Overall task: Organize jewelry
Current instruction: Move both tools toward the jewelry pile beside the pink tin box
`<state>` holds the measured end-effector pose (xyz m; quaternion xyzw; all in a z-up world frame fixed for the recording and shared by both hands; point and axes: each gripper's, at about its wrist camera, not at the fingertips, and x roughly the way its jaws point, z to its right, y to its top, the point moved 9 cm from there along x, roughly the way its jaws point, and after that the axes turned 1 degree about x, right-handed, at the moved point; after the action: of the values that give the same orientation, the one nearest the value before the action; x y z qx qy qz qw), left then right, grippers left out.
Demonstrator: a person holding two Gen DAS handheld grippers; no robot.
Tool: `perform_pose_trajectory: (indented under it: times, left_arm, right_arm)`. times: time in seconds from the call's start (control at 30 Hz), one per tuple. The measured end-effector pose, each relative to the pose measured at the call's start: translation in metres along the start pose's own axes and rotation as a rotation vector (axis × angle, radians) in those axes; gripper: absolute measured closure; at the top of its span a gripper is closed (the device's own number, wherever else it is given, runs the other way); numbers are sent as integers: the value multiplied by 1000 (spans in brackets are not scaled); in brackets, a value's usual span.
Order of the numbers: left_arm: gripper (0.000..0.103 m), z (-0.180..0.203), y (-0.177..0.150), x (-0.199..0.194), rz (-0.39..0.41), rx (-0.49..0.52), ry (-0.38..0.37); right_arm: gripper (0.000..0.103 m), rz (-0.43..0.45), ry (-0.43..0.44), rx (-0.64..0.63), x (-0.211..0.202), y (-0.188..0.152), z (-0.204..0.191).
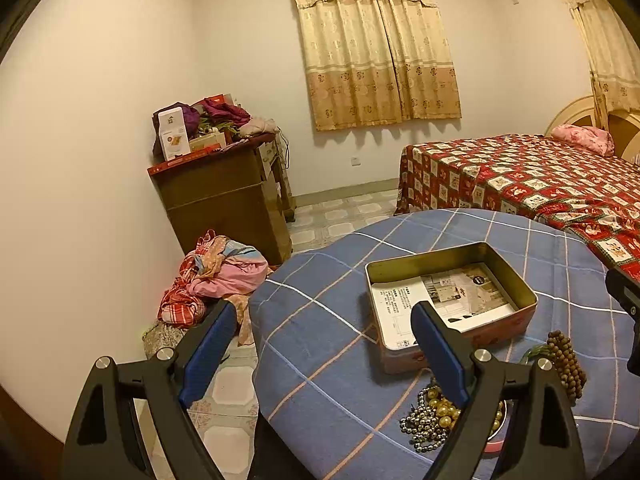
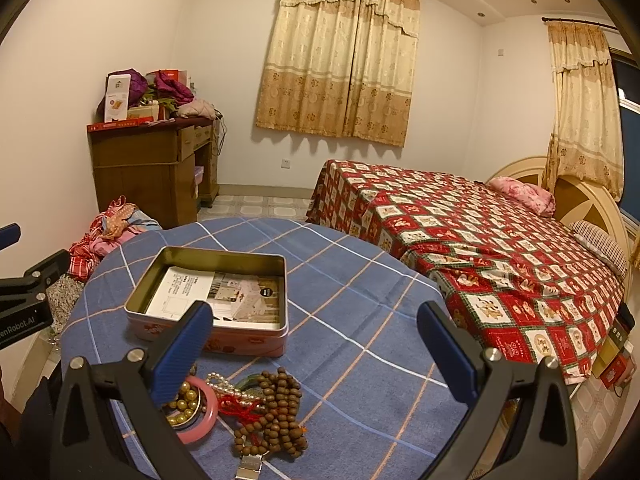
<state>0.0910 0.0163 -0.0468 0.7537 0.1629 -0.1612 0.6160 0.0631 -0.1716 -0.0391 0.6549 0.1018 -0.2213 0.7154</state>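
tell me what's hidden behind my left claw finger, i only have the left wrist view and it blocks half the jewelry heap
Observer: A pink bangle lies there, with gold beads inside its ring.
Operator: anything tangled next to it
Observer: A pearl string and a red cord lie between the bangle and the wooden beads.
Operator: is the right claw carrying anything
Observer: No. The right claw is open and empty, above the heap and the cloth to its right.
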Motion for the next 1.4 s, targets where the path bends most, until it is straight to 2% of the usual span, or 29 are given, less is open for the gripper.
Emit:
perform_pose_trajectory:
  times: [1.4]
  left_arm:
    - [14,-4,-4,3,-8,3,0]
  right_arm:
    - [0,-2,-8,-4,2,-6,4]
